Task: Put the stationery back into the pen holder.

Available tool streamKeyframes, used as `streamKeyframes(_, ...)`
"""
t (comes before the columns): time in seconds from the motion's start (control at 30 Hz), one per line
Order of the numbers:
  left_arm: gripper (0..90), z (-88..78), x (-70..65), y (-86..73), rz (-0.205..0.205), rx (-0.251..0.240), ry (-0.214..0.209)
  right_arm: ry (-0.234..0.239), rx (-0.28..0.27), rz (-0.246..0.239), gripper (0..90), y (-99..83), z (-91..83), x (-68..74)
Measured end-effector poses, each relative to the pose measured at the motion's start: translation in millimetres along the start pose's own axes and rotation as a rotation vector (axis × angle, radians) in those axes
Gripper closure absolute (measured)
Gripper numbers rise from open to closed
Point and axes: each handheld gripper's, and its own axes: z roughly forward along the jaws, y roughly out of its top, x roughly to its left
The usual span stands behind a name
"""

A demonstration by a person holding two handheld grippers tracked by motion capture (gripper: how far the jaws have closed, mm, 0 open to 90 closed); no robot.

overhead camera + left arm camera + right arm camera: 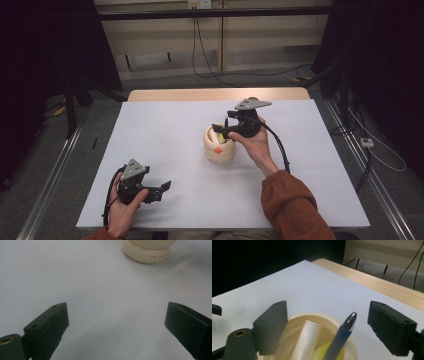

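A cream ribbed cup (219, 147) stands near the middle of the white table (165, 125). In the right gripper view the cup (337, 322) holds a blue pen with a silver tip (340, 338), a white tube (307, 340) and something yellow. My right gripper (220, 129) hovers just over the cup's mouth, open (328, 308), its jaws on either side of the pen and touching nothing. My left gripper (162, 187) rests low at the front left, open (117, 306) over bare table, with the cup's base (147, 252) farther off.
A strip of bare wood (215, 94) runs along the table's far edge. Black cables (210, 70) trail on the floor beyond it, and dark curtains (45, 50) stand at both sides. Metal rails (50, 180) flank the table.
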Motion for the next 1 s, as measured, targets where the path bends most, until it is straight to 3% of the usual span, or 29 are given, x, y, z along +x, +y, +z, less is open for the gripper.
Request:
streamKeyframes(0.1,5.3,0.3,0.2,0.2,0.001,0.001,0.001,-0.007,-0.001,0.011,8.9,1.0,-2.4,0.2)
streamKeyframes(0.33,5.3,1.4,0.4,0.1,-0.003,0.006,0.002,-0.001,0.029,0.002,4.3,2.0,-7.3,2.2)
streamKeyframes(0.73,5.3,0.0,1.2,-0.7,0.0,0.01,0.005,-0.008,0.03,0.031,4.3,-1.9,-14.1,2.9)
streamKeyframes(1.0,5.3,-1.1,0.6,-0.4,0.008,0.006,0.003,-0.047,0.079,0.036,5.1,-7.6,-20.1,5.7)
